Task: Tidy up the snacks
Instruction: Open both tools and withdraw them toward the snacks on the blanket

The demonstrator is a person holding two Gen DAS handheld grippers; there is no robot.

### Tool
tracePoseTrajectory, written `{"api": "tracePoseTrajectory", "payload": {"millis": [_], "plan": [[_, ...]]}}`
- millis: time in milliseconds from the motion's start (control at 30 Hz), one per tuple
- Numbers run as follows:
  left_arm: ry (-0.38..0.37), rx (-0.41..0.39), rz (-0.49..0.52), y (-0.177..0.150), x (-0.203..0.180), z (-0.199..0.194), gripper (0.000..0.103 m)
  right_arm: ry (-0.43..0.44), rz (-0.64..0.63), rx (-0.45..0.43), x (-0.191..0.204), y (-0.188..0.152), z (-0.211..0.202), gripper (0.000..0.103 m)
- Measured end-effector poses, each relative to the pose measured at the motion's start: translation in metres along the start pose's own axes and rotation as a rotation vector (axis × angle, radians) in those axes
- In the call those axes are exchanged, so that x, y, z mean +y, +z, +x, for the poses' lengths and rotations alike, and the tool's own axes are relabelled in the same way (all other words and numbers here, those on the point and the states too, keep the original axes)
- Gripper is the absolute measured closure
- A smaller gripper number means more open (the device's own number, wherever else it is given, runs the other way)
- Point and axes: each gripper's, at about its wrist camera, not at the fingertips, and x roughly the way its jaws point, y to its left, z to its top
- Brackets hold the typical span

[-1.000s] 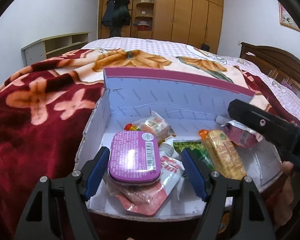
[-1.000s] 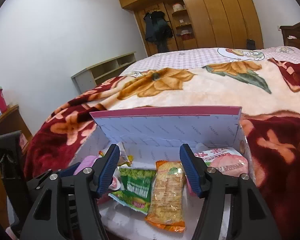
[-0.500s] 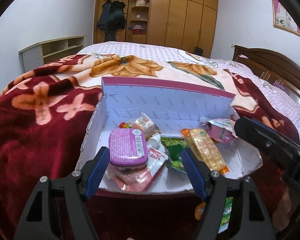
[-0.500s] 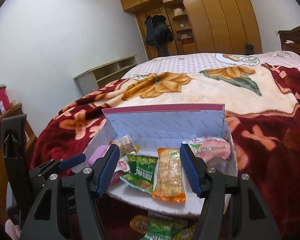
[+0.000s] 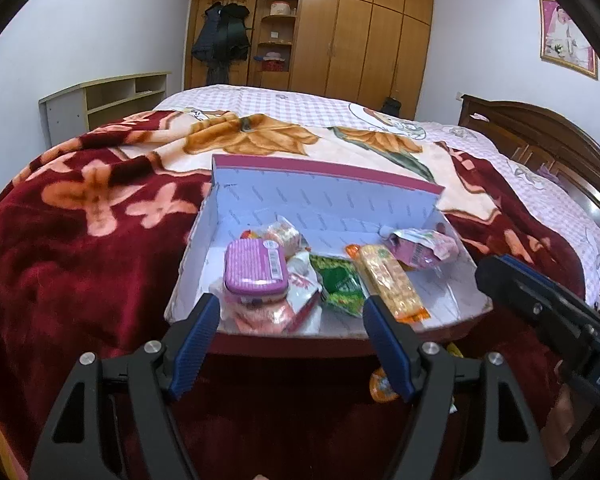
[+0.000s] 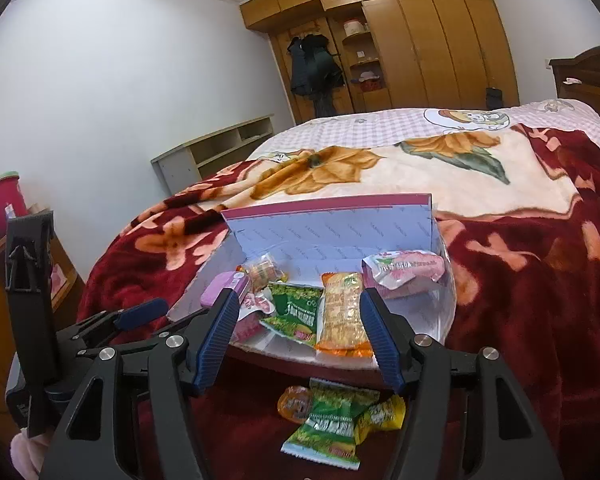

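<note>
A white cardboard box (image 5: 324, 200) (image 6: 332, 224) with a magenta rim lies on the red floral blanket and holds several snacks: a purple tin (image 5: 254, 266) (image 6: 224, 286), a green packet (image 5: 338, 280) (image 6: 296, 312), an orange cracker bar (image 5: 392, 282) (image 6: 342, 308) and a pink pouch (image 5: 424, 248) (image 6: 404, 268). My left gripper (image 5: 290, 316) hangs open in front of the box, empty. My right gripper (image 6: 296, 312) is open too, empty, near the box's front edge. Loose packets lie on the blanket in front of the box: one green (image 6: 332, 424), one orange (image 6: 296, 402), one yellow (image 6: 384, 416).
The bed's red floral blanket (image 5: 80, 248) spreads left and right of the box. A wooden headboard (image 5: 548, 140) stands at the right, a wardrobe (image 5: 340, 32) at the back, a low shelf (image 5: 104, 100) by the left wall. A red canister (image 6: 4, 200) sits on a side cabinet.
Both grippers have drawn back from the box and risen a little; the box looks smaller and farther. Loose packets in front of it have come into the right wrist view.
</note>
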Motion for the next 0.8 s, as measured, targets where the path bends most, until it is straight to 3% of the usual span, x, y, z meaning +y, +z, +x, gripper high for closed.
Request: {"api": "tracePoseTrajectory", "payload": {"millis": [433, 800], "plan": [[-0.014, 0.042, 0.007, -0.024, -0.003, -0.02, 0.025, 0.004, 0.035, 0.009, 0.007, -0.028, -0.026, 0.039], [-0.013, 0.107, 0.035, -0.046, -0.009, -0.009, 0.025, -0.042, 0.093, 0.046, -0.006, -0.059, -0.037, 0.039]]}}
